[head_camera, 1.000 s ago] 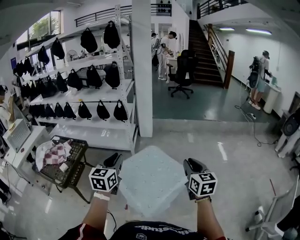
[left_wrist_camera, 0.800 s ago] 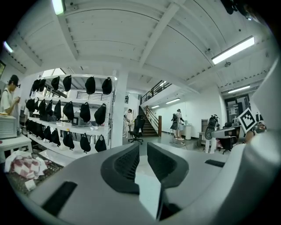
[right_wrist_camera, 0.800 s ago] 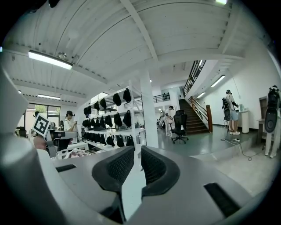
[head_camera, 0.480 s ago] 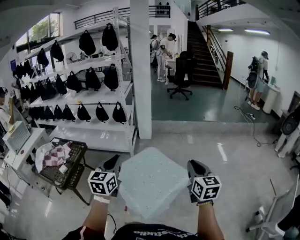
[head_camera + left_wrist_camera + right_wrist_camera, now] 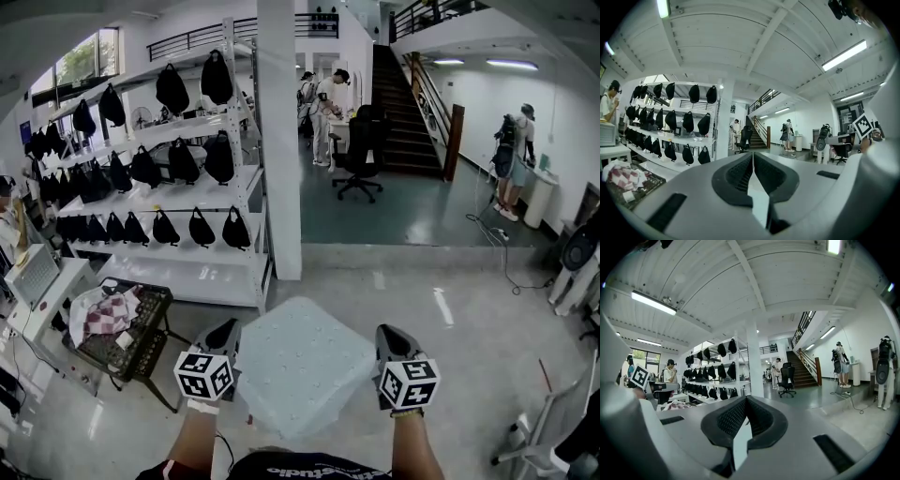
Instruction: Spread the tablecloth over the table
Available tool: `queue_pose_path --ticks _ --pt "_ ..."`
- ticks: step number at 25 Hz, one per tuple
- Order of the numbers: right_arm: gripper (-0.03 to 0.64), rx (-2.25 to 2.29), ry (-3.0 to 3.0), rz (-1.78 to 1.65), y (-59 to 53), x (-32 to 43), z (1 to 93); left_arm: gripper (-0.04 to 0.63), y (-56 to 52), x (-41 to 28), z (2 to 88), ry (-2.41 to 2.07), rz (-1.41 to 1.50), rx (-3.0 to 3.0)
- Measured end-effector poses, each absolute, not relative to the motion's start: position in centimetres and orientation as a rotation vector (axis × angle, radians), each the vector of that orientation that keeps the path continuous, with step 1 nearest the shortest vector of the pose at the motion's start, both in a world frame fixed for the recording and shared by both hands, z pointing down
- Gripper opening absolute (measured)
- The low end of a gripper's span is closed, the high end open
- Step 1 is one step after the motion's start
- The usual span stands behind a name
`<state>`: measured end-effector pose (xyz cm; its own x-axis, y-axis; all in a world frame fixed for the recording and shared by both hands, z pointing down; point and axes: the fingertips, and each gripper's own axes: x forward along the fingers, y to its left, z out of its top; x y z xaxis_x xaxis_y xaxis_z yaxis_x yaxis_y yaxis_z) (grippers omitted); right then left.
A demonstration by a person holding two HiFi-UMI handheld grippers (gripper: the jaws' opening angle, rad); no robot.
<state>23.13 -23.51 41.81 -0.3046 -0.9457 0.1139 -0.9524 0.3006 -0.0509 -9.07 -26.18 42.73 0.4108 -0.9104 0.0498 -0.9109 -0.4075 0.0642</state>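
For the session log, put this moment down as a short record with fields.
left gripper: jaws shut on an edge of the tablecloth
right gripper: jaws shut on the opposite edge
tablecloth: pale, held between both grippers in front of the person, not yet spread
left of scene: shelf rack hung with black bags
ahead: white pillar

Bright, even indoor light, strong fisheye bend at the edges.
Ceiling tube lights (image 5: pixel 843 55) shine above the left gripper (image 5: pixel 753 155), and a window (image 5: pixel 80 56) far to its left adds daylight. The floor (image 5: pixel 487 347) ahead carries soft glare; shadows are faint. The pale tablecloth (image 5: pixel 300 370) in its jaws looks bright, not washed out. Gripper views have black corners; jaws nearest the lens are soft.
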Motion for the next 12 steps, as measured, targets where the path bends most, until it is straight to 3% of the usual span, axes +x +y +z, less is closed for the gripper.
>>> queue_pose_path --ticks 12 --pt "0.026 1.834 -2.495 0.152 -23.16 23.7 41.49 0.028 -25.84 -8.94 42.72 -1.691 0.017 2.569"
